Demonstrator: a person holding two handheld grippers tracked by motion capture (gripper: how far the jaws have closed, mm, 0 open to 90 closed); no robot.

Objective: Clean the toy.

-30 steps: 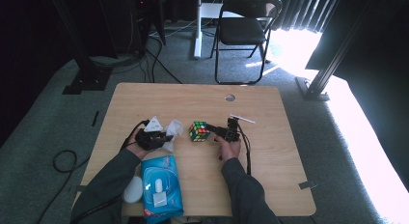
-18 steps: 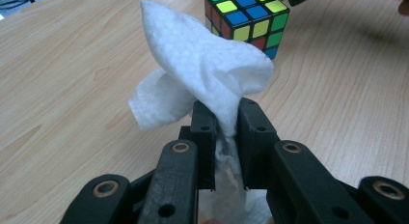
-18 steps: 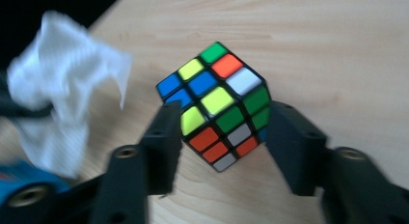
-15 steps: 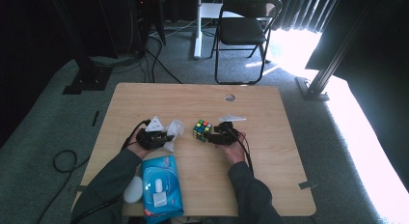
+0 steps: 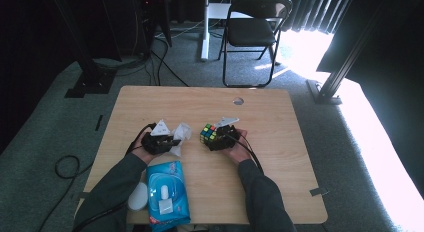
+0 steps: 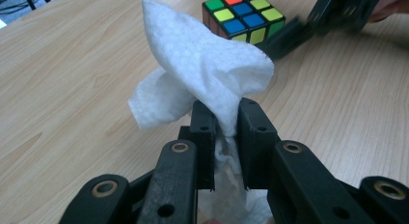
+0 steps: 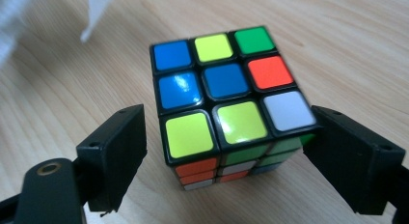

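A scrambled colour cube point(image 5: 207, 133) point(image 7: 222, 89) stands on the wooden table point(image 5: 280, 157). My right gripper point(image 5: 218, 138) point(image 7: 226, 137) has just been opening and its jaws now stand wide on either side of the cube; the left jaw is clearly apart from it. My left gripper point(image 5: 169, 142) point(image 6: 225, 132) is shut on a crumpled white tissue point(image 5: 181, 133) point(image 6: 207, 60) that stands up above its jaws. In the left gripper view the cube point(image 6: 241, 16) sits just beyond the tissue, with the right gripper point(image 6: 313, 23) beside it.
A blue pack of wet wipes point(image 5: 167, 192) lies at the table's near edge, with a white round object point(image 5: 137, 196) to its left. A cable hole point(image 5: 238, 100) is in the far half of the table. A folding chair point(image 5: 250, 32) stands beyond it.
The right gripper has moved left up to the cube and opened around it. The left gripper and the tissue have stayed in place.
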